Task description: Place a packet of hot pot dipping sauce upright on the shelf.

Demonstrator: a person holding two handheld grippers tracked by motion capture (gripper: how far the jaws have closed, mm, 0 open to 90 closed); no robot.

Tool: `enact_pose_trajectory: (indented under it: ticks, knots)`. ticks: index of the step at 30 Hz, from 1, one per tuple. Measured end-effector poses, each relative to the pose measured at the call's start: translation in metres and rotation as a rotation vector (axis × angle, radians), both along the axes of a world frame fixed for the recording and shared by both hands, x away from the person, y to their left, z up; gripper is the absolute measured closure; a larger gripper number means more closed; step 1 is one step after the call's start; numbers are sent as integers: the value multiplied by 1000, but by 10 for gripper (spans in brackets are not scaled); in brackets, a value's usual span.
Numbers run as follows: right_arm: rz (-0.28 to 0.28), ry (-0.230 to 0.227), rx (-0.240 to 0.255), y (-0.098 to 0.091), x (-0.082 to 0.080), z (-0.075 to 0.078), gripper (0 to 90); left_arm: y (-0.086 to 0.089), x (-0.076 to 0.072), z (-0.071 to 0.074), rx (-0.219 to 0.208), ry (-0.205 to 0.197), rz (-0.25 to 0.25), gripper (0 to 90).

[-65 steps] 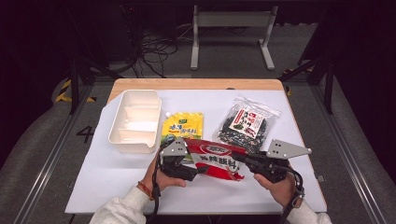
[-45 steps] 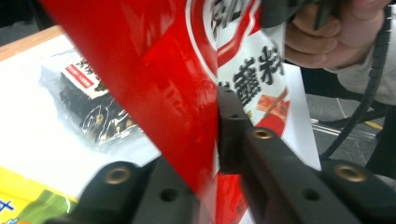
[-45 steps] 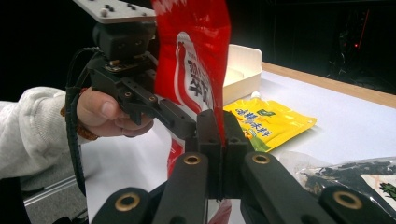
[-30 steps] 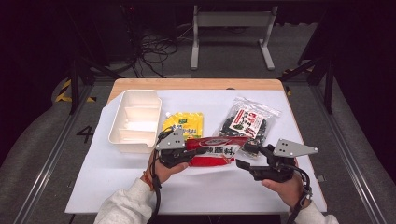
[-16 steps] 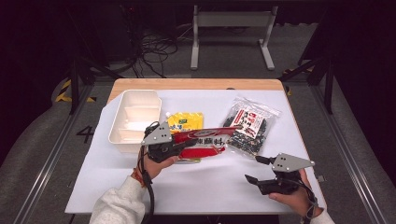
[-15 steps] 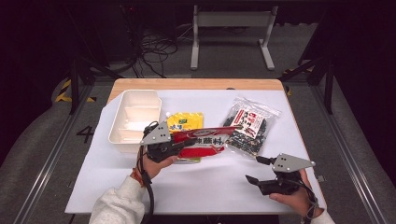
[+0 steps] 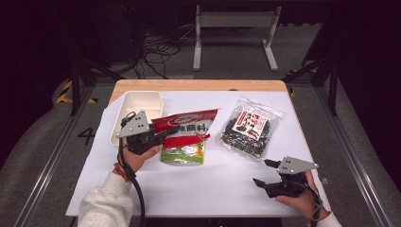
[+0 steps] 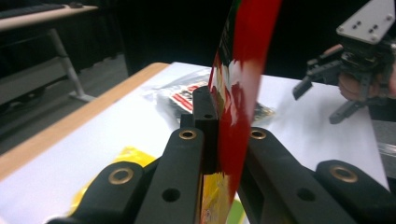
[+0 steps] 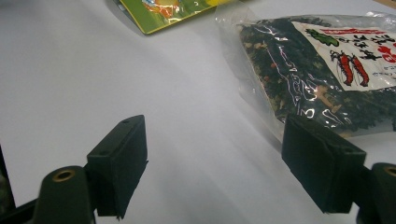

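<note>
The shallow cream plastic tray (image 7: 137, 101) by the white table cover's (image 7: 198, 189) far left corner shows nothing inside. Just beside it, the left gripper (image 7: 165, 134) is clamped on a glossy red foil snack packet (image 7: 189, 126), lifted over a flat yellow-green sachet (image 7: 183, 153). A crinkly clear bag of dark seaweed (image 7: 249, 128) lies toward the right edge. Near the front right corner, the right gripper (image 7: 264, 172) has just been opening, nothing between its jaws.

red snack packet (image 7: 187, 127), lifted (edge-gripped), above table

The red snack packet (image 7: 187, 127) is glossy plastic film. The clear crinkled seaweed bag (image 7: 249, 127) shines too. The white table cover (image 7: 208, 184) looks matt and smooth, over a wooden table edge (image 7: 198, 85).
</note>
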State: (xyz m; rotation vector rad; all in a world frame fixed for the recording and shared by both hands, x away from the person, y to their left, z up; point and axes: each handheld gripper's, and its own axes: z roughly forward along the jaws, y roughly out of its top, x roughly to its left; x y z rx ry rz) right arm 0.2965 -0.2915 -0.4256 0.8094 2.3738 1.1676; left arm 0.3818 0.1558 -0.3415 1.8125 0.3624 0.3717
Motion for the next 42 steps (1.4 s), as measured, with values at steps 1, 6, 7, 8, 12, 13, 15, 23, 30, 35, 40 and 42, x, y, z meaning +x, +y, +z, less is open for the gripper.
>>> enact_pose_trajectory:
  ticks: [1,6,7,8,12,13,15,23,30,35,40,42]
  knots:
    - [1,2,2,0,0,0,231,5,3,4,5,-3,13,899]
    - [0,7,6,2,1,-1,230,23,12,13,7,-7,48,899]
    - [1,11,7,3,2,-2,229,29,14,14,2,-7,63,899]
    - [1,11,7,3,2,-2,229,29,14,14,2,-7,63,899]
    - [5,18,2,6,2,-4,227,41,21,16,-2,-15,98,899]
    - [7,18,1,6,2,-4,228,44,23,17,3,-12,102,899]
    - [9,21,-2,7,3,-5,227,52,30,21,3,-16,130,899]
    - [16,37,-11,11,5,-9,228,75,55,32,40,-23,170,899]
    - [3,62,-17,10,3,-15,228,92,83,32,64,-14,180,899]
    - [-20,80,-7,8,-1,-18,228,100,106,23,67,6,179,899]
    - [-40,89,-16,6,-6,-20,228,104,119,15,66,24,179,898]
    - [-50,93,-15,5,-8,-20,229,106,125,11,63,30,174,898]
